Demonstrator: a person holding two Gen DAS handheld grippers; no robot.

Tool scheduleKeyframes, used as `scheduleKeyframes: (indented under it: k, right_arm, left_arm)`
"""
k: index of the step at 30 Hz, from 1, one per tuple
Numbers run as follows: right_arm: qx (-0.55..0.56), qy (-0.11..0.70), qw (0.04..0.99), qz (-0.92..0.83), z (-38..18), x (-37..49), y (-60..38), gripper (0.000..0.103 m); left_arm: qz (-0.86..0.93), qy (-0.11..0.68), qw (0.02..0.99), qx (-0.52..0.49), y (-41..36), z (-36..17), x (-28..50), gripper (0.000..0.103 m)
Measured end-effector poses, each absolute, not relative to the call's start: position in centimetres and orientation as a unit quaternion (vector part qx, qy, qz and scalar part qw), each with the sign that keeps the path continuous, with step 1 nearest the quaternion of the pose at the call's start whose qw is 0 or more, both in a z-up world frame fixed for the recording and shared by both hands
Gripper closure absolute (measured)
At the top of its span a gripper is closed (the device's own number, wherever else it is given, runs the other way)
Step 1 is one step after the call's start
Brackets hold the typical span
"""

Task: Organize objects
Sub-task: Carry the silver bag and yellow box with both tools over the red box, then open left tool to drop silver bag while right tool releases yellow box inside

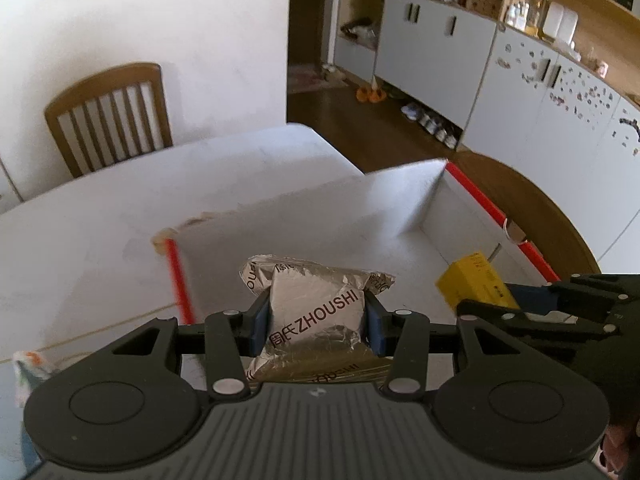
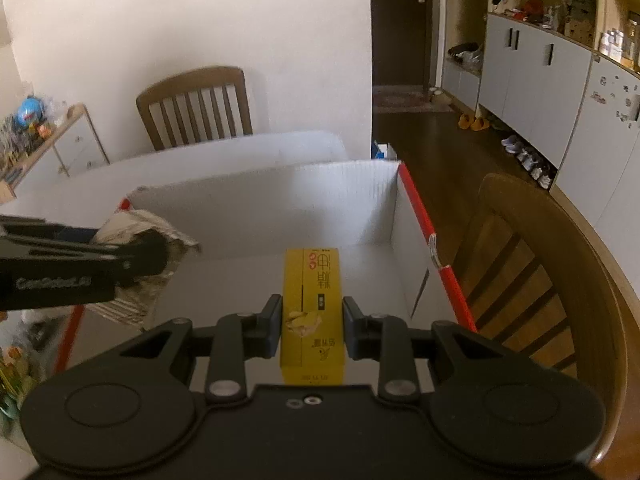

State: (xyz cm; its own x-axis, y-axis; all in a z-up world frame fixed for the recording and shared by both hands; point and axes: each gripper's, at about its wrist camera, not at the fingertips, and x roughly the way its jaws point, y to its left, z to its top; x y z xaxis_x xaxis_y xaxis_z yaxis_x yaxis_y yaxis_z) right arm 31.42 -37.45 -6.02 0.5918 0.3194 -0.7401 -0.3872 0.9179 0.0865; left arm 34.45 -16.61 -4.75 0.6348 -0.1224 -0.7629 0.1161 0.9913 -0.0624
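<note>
Landmark: white cardboard box [image 2: 256,216] with red-taped edges, open-topped, sitting on the white counter [image 1: 80,216].
Left tongs [image 1: 316,320]: clamped on a silver foil packet [image 1: 320,308], blue pads pressing both its sides (the foil was crumpled where squeezed); packet held above the box's left part, near its left wall.
Right tongs [image 2: 311,328]: clamped on a yellow carton [image 2: 312,300], held lengthwise over the box's middle, pointing toward its far wall.
Step in hand: likely carrying both items into the box for release.
Risk, left: the soft packet could slide out of the pads early, since foil is slick and yields under pressure; it could land on the box's left rim.
Risk, between: the two tongs hung close together over the box, so they could knock each other while lowering.
Risk, right: the carton could tip on landing if released high.
Left wrist view only: the packet's printed lettering, and the yellow carton [image 1: 474,282] from the side.
Right wrist view only: the box's full far wall, the bare box floor, and a wooden chair [image 2: 540,280] just beside the box's right wall.
</note>
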Motion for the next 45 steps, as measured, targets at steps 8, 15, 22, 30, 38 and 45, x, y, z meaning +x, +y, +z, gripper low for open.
scheduleKeyframes:
  k: [8,15,22,30,38,45]
  right_arm:
    - [-0.068,0.438,0.871,0.21,-8.8,32.8,-37.0,0.075]
    - [-0.076,0.468,0.853,0.219,-10.3,34.2,-36.6,0.075]
    - [-0.08,0.511,0.829,0.215,-11.6,34.7,-36.0,0.075]
    - [-0.084,0.531,0.816,0.213,-12.4,34.6,-35.8,0.074]
    - [-0.081,0.53,0.817,0.213,-12.2,34.1,-35.6,0.071]
    - [-0.085,0.514,0.827,0.213,-11.1,34.2,-35.7,0.059]
  left_arm:
    - [-0.069,0.46,0.885,0.007,-18.7,-8.2,36.9,0.057]
    - [-0.066,0.488,0.87,0.022,-19.8,-10.1,38.7,0.057]
    - [-0.067,0.548,0.833,0.023,-19.6,-11.6,40.0,0.057]
    - [-0.07,0.575,0.815,0.021,-19.5,-12.2,40.3,0.056]
    - [-0.077,0.577,0.813,0.019,-19.3,-12.0,40.2,0.047]
    - [-0.069,0.546,0.835,0.015,-18.9,-10.6,39.1,0.04]
